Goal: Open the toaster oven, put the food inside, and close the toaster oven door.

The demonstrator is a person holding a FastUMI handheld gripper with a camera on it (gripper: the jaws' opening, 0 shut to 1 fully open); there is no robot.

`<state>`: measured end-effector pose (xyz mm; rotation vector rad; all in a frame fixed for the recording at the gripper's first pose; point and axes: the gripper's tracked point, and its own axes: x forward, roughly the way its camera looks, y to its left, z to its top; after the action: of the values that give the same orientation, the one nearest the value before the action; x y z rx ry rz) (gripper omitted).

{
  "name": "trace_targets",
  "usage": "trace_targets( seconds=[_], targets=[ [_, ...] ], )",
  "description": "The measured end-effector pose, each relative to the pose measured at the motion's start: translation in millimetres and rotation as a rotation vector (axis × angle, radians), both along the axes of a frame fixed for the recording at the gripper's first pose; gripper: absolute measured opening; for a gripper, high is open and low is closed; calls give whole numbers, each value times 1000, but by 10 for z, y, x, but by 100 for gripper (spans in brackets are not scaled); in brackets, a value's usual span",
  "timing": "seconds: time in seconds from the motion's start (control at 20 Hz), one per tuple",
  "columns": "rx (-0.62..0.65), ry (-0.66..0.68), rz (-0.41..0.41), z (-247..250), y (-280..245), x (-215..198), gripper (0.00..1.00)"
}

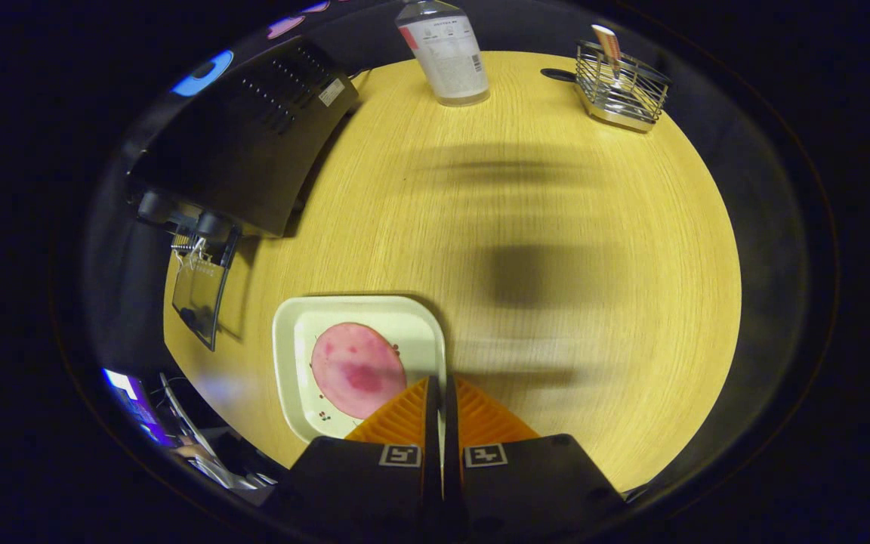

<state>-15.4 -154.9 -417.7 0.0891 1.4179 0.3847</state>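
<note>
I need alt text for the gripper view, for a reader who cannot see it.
The claw, fingers closed on the rim of a white tray carrying a pink slice of food, hangs above a round wooden table. A black toaster oven, door open, stands beyond the tray, with a bottle and wire basket farther off.

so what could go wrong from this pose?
1. The gripper has its fingers closed together over the right rim of the tray, apparently pinching it. An edge grip like that could let the tray tilt, so the pink slice of food slides.
2. The toaster oven sits off to the left with its door hanging open. A low sweep could clip the door.
</note>
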Motion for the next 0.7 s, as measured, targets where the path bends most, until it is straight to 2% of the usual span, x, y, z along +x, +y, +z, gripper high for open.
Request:
trace_targets(
  seconds=[0.15,0.3,0.7],
  targets=[
    [103,67,-37,-23,20,-66,5],
    [235,117,-119,8,81,-101,5],
    [452,108,-232,189,198,-185,5]
  ],
)
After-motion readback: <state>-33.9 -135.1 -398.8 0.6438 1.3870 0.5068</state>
